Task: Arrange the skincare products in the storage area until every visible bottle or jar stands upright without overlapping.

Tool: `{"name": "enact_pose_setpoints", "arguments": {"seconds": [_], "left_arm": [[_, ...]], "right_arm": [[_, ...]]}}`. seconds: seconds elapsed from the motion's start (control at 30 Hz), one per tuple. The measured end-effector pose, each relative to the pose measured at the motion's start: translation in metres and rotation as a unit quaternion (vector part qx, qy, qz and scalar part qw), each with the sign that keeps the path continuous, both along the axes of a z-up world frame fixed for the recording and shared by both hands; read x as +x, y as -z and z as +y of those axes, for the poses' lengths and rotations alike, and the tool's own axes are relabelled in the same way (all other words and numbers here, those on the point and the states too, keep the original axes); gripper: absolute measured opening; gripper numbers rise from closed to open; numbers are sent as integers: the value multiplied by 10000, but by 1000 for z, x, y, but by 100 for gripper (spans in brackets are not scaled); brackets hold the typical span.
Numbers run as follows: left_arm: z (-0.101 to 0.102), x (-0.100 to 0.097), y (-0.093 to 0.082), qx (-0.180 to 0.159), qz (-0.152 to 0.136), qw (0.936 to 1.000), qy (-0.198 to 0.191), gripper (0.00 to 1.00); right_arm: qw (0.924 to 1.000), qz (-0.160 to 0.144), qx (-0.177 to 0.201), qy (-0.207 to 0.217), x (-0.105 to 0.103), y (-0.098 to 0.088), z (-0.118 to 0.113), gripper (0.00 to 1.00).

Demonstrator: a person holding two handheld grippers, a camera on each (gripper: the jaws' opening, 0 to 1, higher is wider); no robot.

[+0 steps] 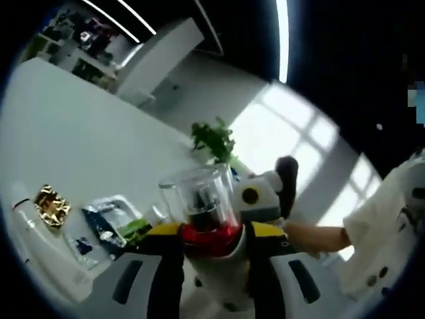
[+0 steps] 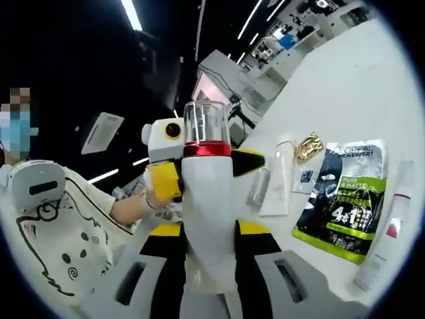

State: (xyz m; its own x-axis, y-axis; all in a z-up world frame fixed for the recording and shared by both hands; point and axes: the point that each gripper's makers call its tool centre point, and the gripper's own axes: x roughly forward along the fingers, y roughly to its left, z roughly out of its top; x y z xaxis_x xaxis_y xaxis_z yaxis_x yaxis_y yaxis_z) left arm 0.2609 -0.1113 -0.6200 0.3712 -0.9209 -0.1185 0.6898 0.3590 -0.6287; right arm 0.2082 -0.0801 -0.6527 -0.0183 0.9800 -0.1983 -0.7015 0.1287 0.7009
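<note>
Left gripper view: the left gripper (image 1: 211,242) clamps the white bottle with red collar and clear cap (image 1: 202,199) above the white table (image 1: 80,139); a gold packet (image 1: 52,205) lies left of the bottle. Right gripper view: the right gripper (image 2: 208,242) grips the same bottle's body, the left gripper beside its neck; a dark-and-green sachet (image 2: 348,199) lies right of it.

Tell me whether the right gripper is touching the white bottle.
Touching. The right gripper view shows the right gripper with its fingers clamped against both sides of the white bottle.
</note>
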Motion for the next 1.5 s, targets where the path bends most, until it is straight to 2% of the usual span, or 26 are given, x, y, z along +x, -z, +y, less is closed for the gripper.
{"name": "enact_pose_setpoints", "arguments": {"seconds": [0.07, 0.1, 0.27, 0.47, 0.53, 0.6, 0.8, 1.03, 1.2, 1.37, 1.5], "left_arm": [[-5, -3, 2, 75, -32, 9999, 74, 31], [-8, -5, 3, 125, -70, 9998, 109, 30], [-21, -13, 6, 229, -142, 9993, 275, 30], [-36, -18, 19, 669, -498, 9950, 546, 29], [-37, -18, 21, 808, -720, 9924, 589, 29], [-39, -19, 22, 920, -868, 9900, 629, 29], [-43, -21, 27, 1250, -1185, 9826, 701, 29], [-42, -22, 32, 1664, -1760, 9664, 865, 29], [-44, -22, 36, 1791, -1875, 9617, 887, 29], [-45, -19, 36, 1791, -1914, 9613, 849, 29], [-47, -15, 37, 1882, -2046, 9563, 905, 29]], "right_arm": [[9993, -310, -210, -84, 0, 5, -4, 27], [9988, -364, -300, -94, -1, 7, -6, 27], [9985, -389, -352, -132, -5, 13, -13, 27], [9950, -658, -748, -99, -5, 30, -25, 28], [9936, -741, -850, -75, -4, 34, -27, 28], [9908, -968, -942, -72, -3, 38, -29, 28], [9854, -1249, -1151, -117, 2, 46, -32, 29], [9764, -1623, -1395, -287, 5, 55, -30, 29], [9731, -1688, -1523, -378, 7, 60, -32, 28], [9713, -1740, -1573, -394, 12, 62, -35, 28], [9676, -1870, -1660, -361, 19, 64, -37, 28]]}}
